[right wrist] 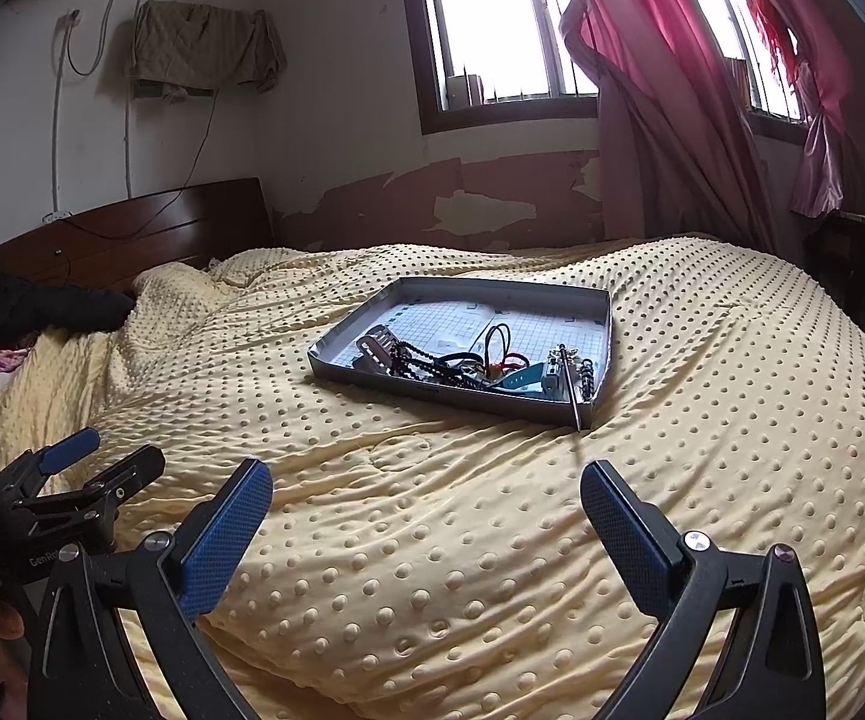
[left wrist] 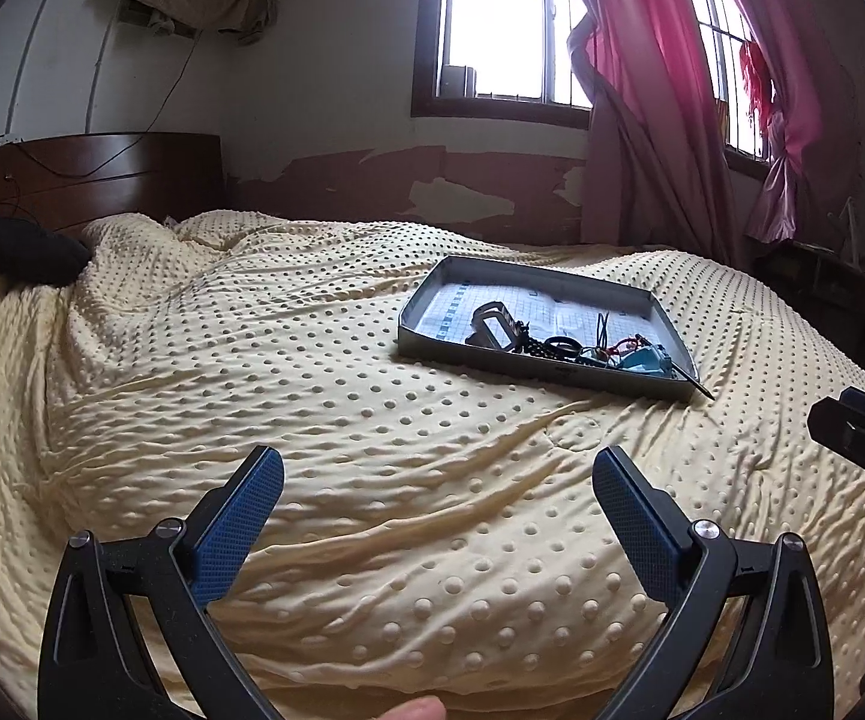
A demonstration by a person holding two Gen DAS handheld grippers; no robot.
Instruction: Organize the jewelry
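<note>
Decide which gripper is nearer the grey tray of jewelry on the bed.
Right, slightly. The right gripper hovers over the blanket facing the tray almost straight ahead; the left gripper sits further left, with the tray up to its right. Both jaws are open and empty.

Left gripper [left wrist: 438, 471] gapes over bedspread [left wrist: 312, 420]; tray [left wrist: 543, 369] holds seemingly tangled jewelry [left wrist: 558, 345].

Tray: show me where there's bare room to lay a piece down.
The tray's far half, gridded liner toward the window-side wall, is bare. Jewelry pile crowds the near wall; a thin stick overhangs the near right corner. Open bedspread lies between tray and both tongs.
</note>
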